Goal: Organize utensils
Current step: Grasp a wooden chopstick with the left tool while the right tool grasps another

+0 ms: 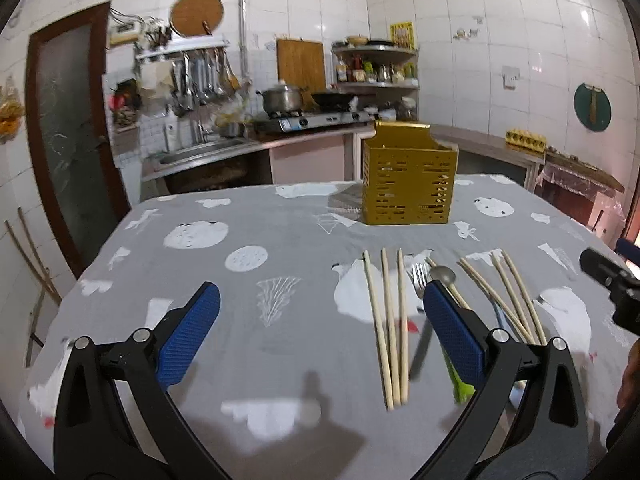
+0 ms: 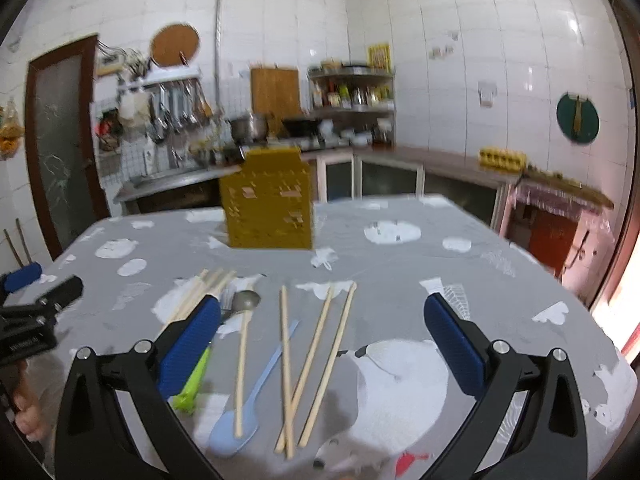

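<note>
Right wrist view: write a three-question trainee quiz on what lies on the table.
1. True or false: the yellow holder stands upright beyond the utensils.
2. The light blue spoon lies where? A) inside the holder B) flat on the tablecloth C) in a gripper
3. Are the right gripper jaws open or shut?

Key: 1 true; 2 B; 3 open, holding nothing.

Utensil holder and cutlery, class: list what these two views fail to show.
- Gold holder: its inside is hidden by its own walls in both views; blurred in the right wrist view.
- Fork: handle is partly behind the left claw finger in the left wrist view.
- Green utensil: mostly covered by the right claw finger; type unclear.
</note>
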